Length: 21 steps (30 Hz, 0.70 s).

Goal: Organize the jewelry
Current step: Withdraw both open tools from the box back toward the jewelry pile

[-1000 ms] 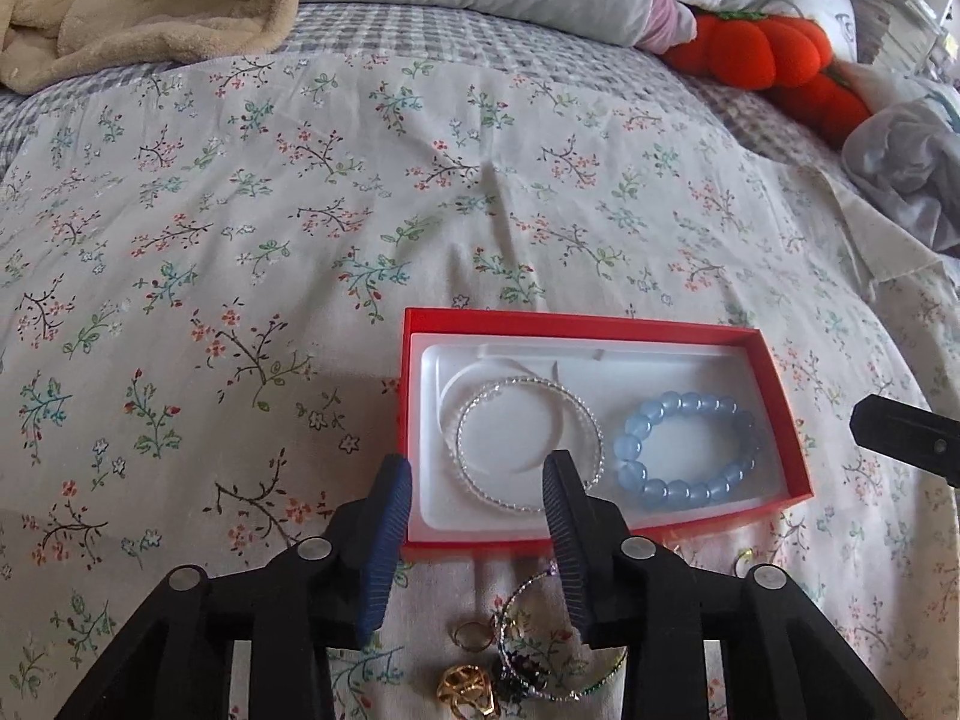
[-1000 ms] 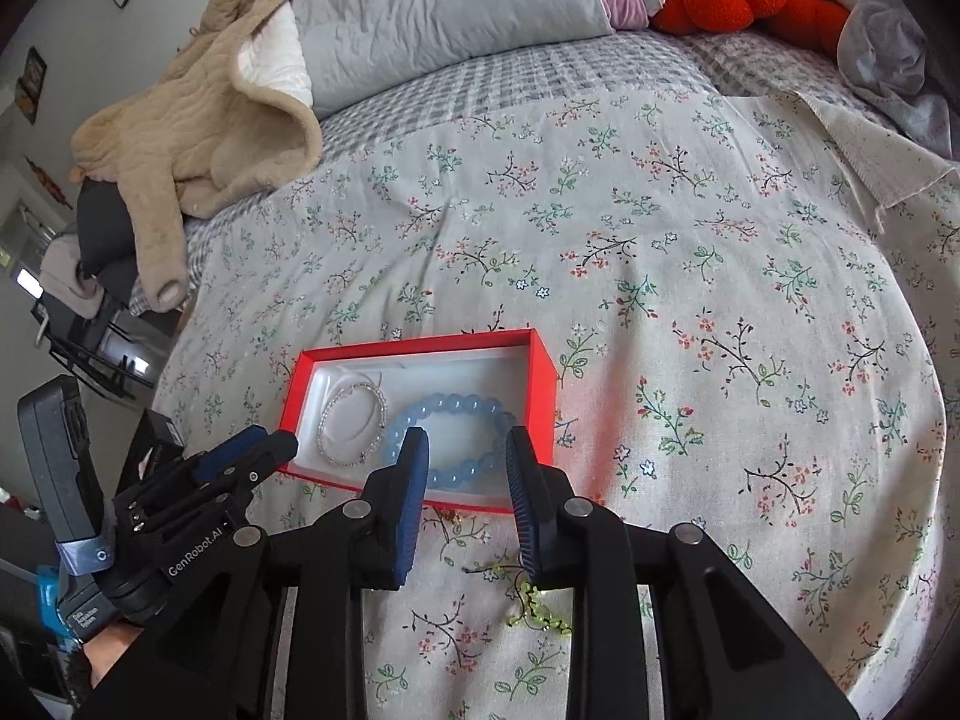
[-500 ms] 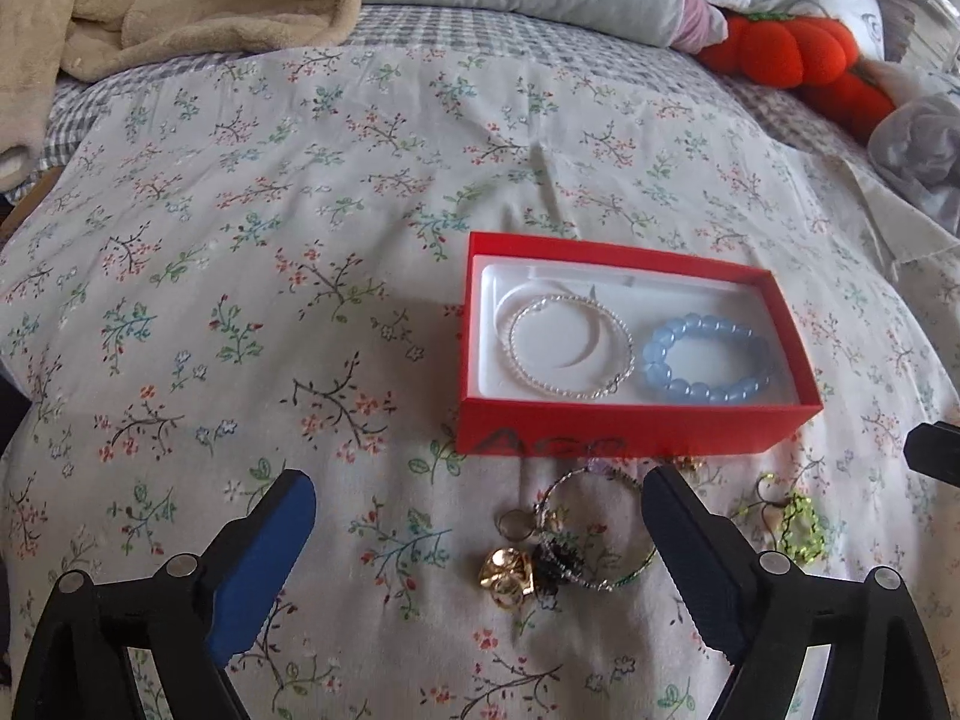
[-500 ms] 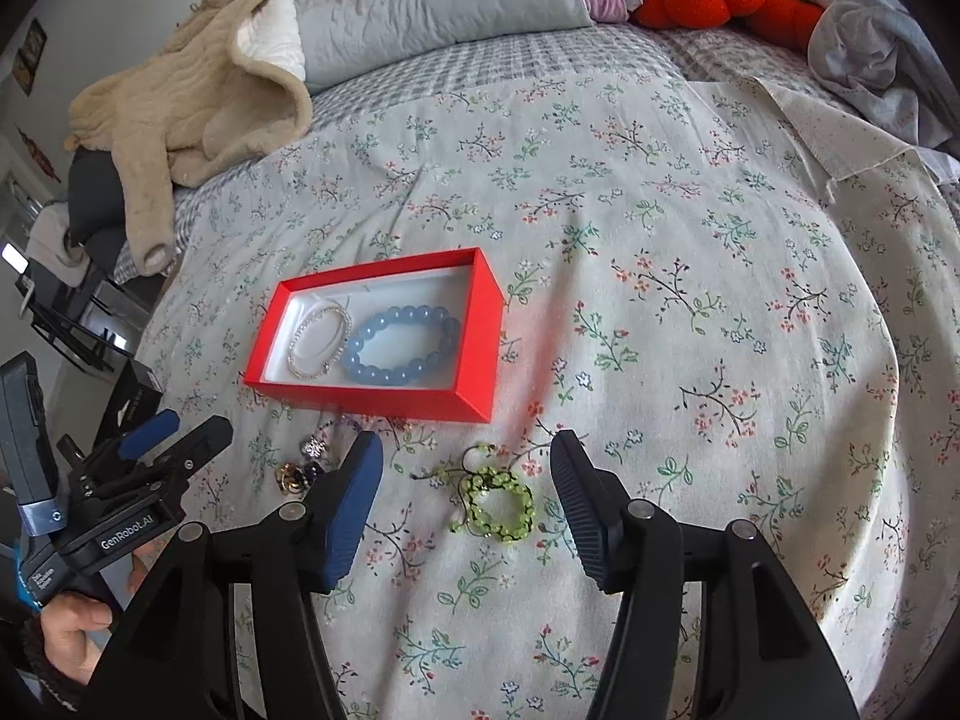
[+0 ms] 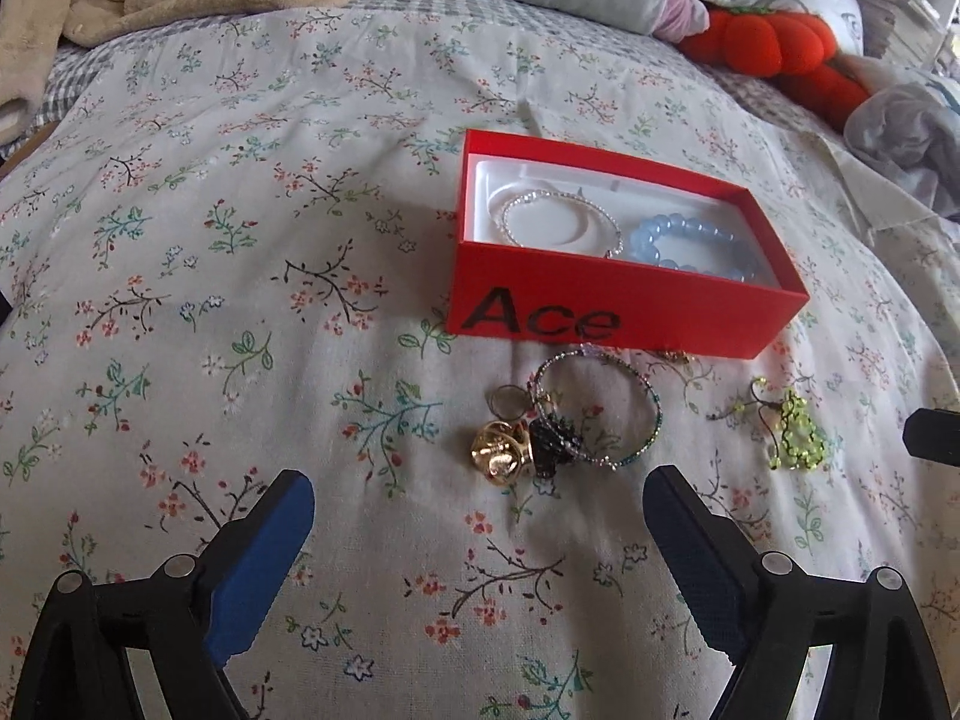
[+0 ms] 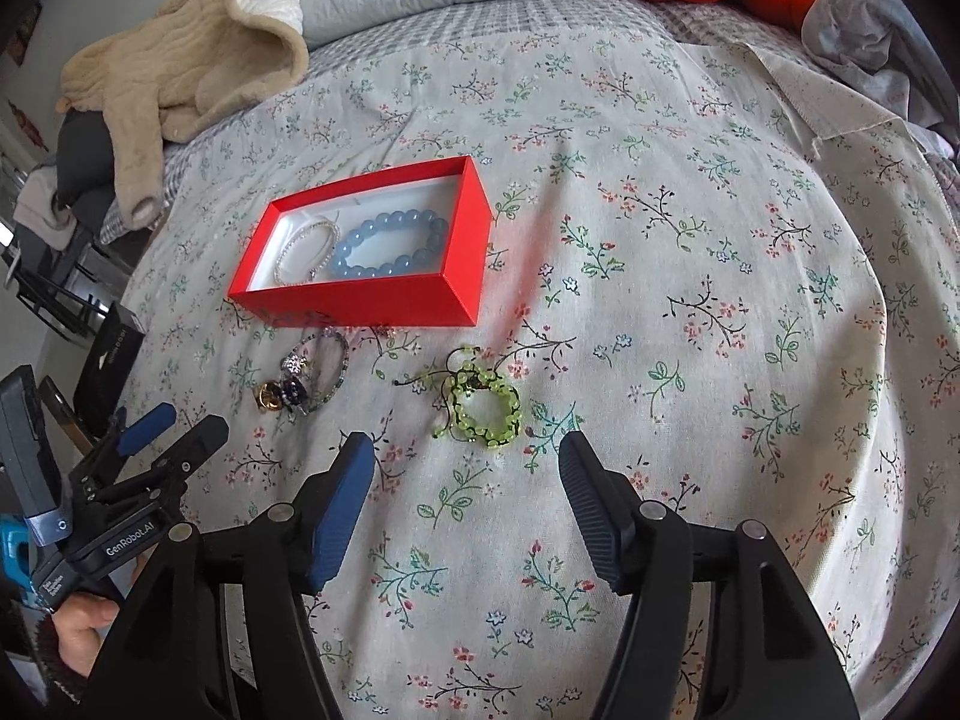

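Floral cotton bedding [image 5: 252,252] filled both views, soft and rumpled, with a red cardboard box [image 5: 624,306] right of centre in my left view. Inside it already lay a thin silver bangle [image 5: 558,219] and a blue bracelet of glassy round beads [image 5: 696,243]. My left claw [image 5: 477,531] had just spread wide and empty, and now framed the tangle below the box: a gold openwork charm [image 5: 501,450] and a wire bangle [image 5: 600,408]. My right claw [image 6: 465,483] had just been opening too, moderately wide with nothing between the jaws, set under the knotted green bead bracelet [image 6: 486,405]. Both had backed off from the box, so I judged the next pickups were lined up.
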### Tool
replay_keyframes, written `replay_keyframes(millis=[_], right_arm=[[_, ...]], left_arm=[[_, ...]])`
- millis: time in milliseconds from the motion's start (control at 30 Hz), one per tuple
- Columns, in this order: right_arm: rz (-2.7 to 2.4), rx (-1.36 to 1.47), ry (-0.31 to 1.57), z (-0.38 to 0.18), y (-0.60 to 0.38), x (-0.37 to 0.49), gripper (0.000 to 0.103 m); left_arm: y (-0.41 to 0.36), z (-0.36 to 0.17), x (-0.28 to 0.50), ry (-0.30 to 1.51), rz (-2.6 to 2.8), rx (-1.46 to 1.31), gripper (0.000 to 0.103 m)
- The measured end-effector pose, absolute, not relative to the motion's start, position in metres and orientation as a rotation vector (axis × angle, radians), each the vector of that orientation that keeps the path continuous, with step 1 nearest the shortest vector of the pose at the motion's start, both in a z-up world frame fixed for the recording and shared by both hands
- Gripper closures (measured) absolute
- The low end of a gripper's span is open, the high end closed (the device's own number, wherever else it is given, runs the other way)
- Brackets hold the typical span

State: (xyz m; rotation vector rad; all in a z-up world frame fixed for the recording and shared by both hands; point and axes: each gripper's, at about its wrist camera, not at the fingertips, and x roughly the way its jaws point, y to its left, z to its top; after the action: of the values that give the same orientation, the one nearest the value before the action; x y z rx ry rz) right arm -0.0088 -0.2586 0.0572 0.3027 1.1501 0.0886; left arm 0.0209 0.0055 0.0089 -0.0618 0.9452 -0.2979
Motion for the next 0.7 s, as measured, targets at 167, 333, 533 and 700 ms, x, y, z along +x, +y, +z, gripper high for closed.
replay_keyframes(millis=[167, 333, 533, 700], right_arm=[[0.039, 0.298, 1.143, 0.043, -0.268, -0.013, 0.036], [-0.011, 0.353, 1.202, 0.017, -0.289, -0.014, 0.036], [-0.031, 0.450, 1.285, -0.002, -0.303, -0.012, 0.036], [-0.027, 0.408, 1.284, 0.000, -0.297, -0.007, 0.036]], left_arm=[[0.003, -0.006, 0.019, 0.941, -0.320, -0.028, 0.011], [0.011, -0.023, 0.024, 0.951, -0.364, -0.063, 0.011], [0.009, -0.033, 0.029, 0.930, -0.414, -0.038, 0.020], [-0.005, -0.035, 0.036, 0.913, -0.430, 0.064, 0.037]])
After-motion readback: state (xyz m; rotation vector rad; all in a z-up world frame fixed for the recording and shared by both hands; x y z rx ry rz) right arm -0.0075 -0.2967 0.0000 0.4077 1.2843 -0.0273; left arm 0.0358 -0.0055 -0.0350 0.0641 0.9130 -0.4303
